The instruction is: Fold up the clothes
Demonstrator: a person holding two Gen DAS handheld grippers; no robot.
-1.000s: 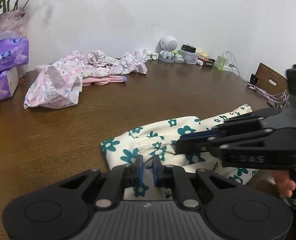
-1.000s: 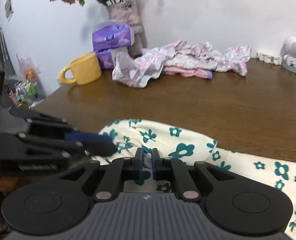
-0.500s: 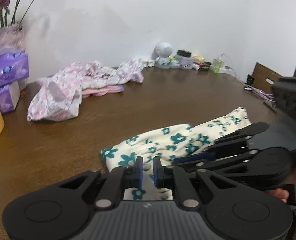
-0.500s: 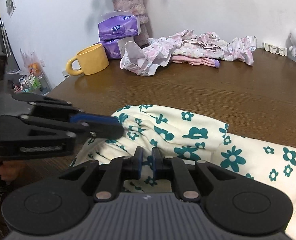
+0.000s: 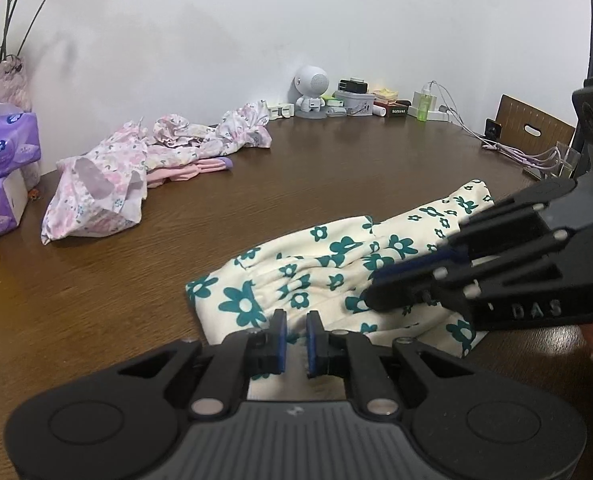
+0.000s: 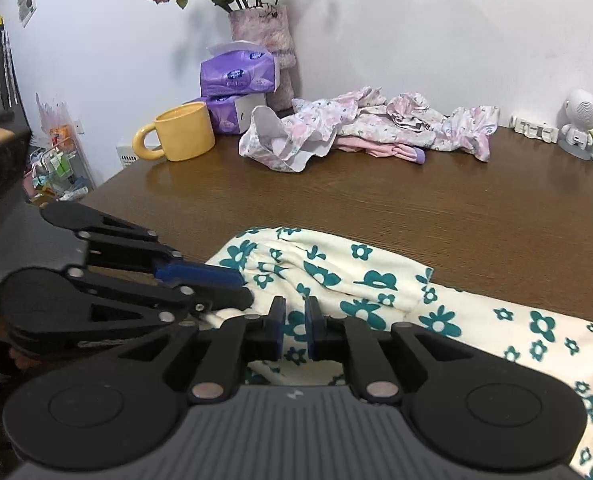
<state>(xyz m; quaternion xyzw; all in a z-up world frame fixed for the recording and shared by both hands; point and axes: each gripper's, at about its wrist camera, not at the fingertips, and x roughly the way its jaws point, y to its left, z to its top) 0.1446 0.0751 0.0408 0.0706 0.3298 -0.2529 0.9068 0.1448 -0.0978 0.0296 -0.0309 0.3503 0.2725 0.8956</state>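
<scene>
A: What sat at the left?
B: A mug (image 6: 184, 131) and tissues (image 6: 238, 72), then a crumpled pink heap (image 5: 152, 164) by the wall, well clear of the work.
A: And the floral garment (image 5: 336, 268)?
B: Near the table's (image 5: 136, 280) front edge, waistband bunched.
A: The 2 claws?
B: The left gripper (image 5: 295, 338) and right gripper (image 6: 294, 330) each stood nearly closed, a narrow gap over the cloth. Whether either pinched it, I couldn't tell; probably set to hold the waistband for a fold.

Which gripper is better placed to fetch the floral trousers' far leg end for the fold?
Right. The floral trousers trail off on the right gripper's side, leg end nearer it; the left gripper sits at the opposite waistband corner.
</scene>
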